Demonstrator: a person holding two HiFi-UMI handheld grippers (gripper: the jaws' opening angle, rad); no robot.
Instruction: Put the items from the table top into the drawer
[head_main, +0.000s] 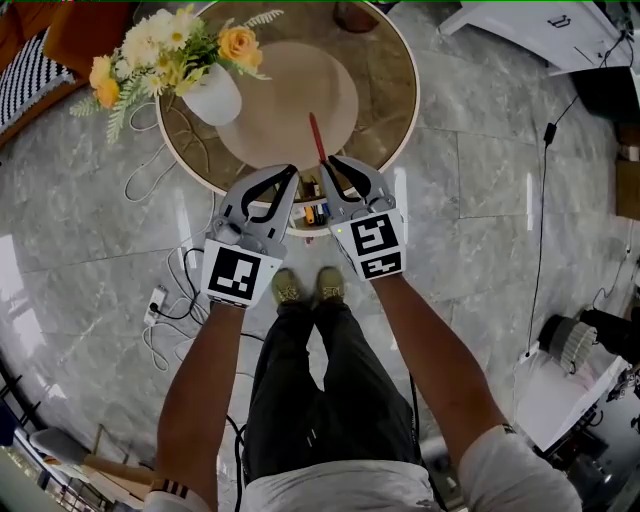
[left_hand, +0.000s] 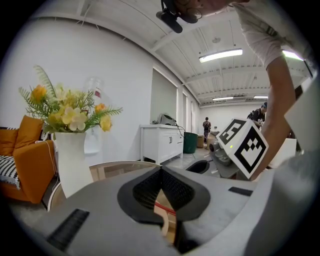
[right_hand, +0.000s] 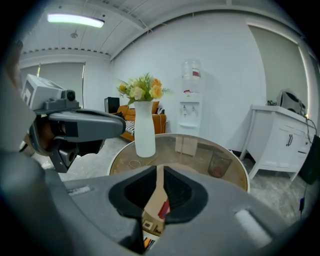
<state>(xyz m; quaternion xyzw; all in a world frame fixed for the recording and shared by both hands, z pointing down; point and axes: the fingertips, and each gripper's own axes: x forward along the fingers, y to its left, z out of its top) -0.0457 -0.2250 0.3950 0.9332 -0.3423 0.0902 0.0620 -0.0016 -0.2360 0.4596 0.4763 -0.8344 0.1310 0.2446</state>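
A slender red stick (head_main: 316, 136) slants over the round table (head_main: 392, 92), its near end at the tips of my right gripper (head_main: 333, 163). In the right gripper view the right gripper (right_hand: 159, 171) shows a narrow gap between its jaws, and a bit of red (right_hand: 163, 209) sits low in that gap by the right jaw. I cannot tell whether the pads touch the stick. My left gripper (head_main: 290, 171) is beside it with its tips together and nothing in them, as the left gripper view (left_hand: 161, 172) also shows. Between the two grippers an open drawer (head_main: 314, 212) under the table's near edge holds small coloured items.
A white vase of yellow flowers (head_main: 212, 95) stands at the table's left, beside a round beige mat (head_main: 285, 95). A brownish cup (right_hand: 219, 165) sits at the far side. Cables and a power strip (head_main: 158, 300) lie on the marble floor at the left.
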